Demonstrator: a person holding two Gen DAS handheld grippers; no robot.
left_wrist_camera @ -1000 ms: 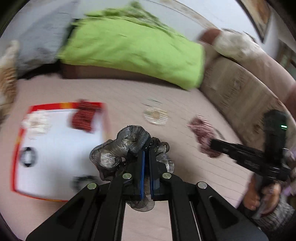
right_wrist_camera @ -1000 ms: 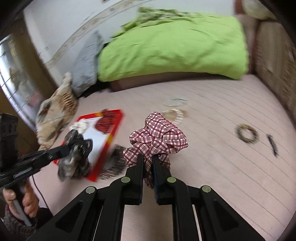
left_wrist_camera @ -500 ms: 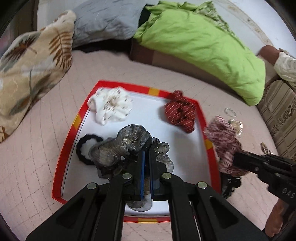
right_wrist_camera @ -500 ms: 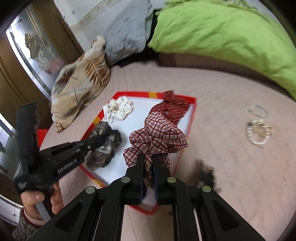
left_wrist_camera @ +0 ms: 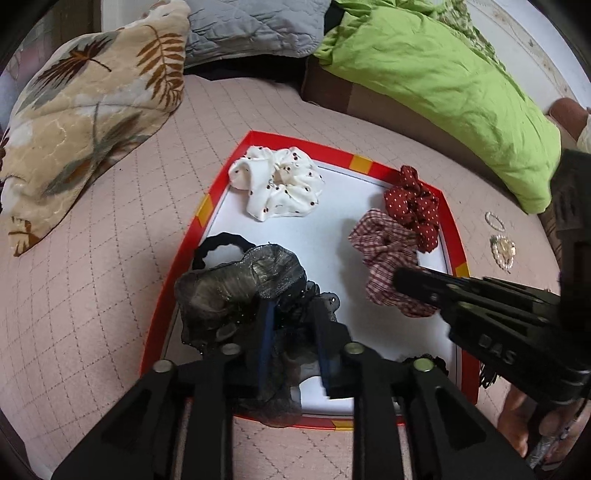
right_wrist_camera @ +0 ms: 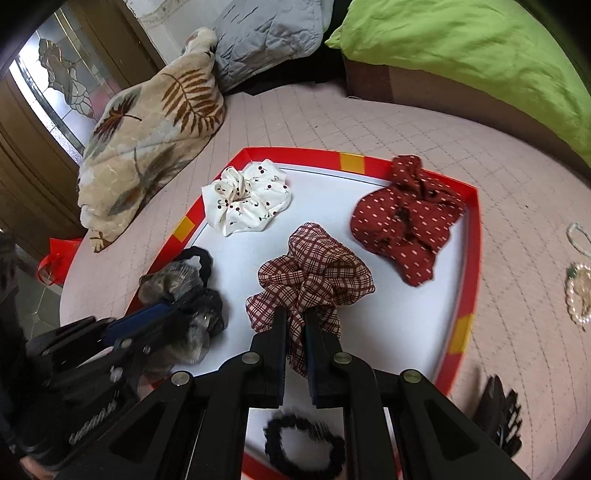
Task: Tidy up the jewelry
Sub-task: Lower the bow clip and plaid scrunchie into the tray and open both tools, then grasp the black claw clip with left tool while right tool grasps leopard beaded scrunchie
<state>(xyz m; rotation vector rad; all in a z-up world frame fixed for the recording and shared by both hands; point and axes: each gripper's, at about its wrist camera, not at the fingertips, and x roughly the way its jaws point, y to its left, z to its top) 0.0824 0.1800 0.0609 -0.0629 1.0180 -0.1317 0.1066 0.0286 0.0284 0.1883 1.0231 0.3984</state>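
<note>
A red-rimmed white tray lies on the pink quilted bed. My left gripper is low over the tray's near left corner. Its jaws are opening, and a sheer grey scrunchie lies loosely between them and over a black hair tie. My right gripper is shut on a red plaid scrunchie, held just above the middle of the tray. A white cherry-print scrunchie and a dark red dotted scrunchie lie at the tray's far side.
A black hair band lies in the tray's near end. Pearl bracelets and a black hair clip lie on the bed to the right of the tray. A leaf-print pillow, a grey pillow and a green blanket border the far side.
Both grippers swung left from the open bed to over the tray and sank lower. The left jaws have parted around the grey scrunchie. The right stays clamped on the plaid one.
</note>
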